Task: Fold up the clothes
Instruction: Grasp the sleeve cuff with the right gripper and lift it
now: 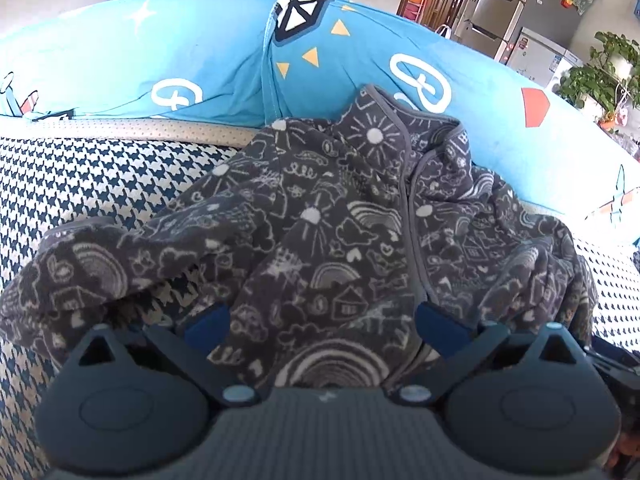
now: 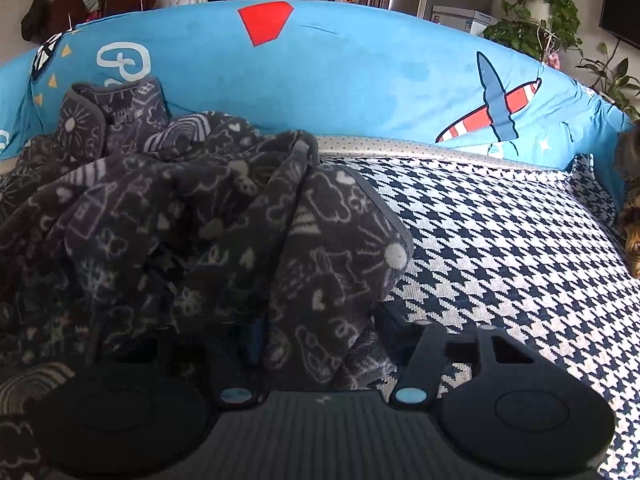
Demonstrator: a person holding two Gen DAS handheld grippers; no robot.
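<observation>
The left gripper (image 1: 322, 320) stands spread wide, its blue fingertips (image 1: 210, 322) either side of a fold of the grey fleece jacket (image 1: 320, 216) that fills the gap between them; whether the pads press the cloth cannot be told. The jacket lies crumpled straight ahead of this gripper on the houndstooth sofa cover (image 1: 80, 176), one sleeve trailing off to its left, the collar propped against the blue cushion (image 1: 200, 52) beyond. The right gripper (image 2: 316, 332) is pinching a bunched flap of the jacket (image 2: 180, 208); its fingertips are buried in the fleece. The heap lies ahead and to the left of it, bare houndstooth cover (image 2: 500, 240) to the right. Farther off stands a potted plant (image 2: 536, 16).
</observation>
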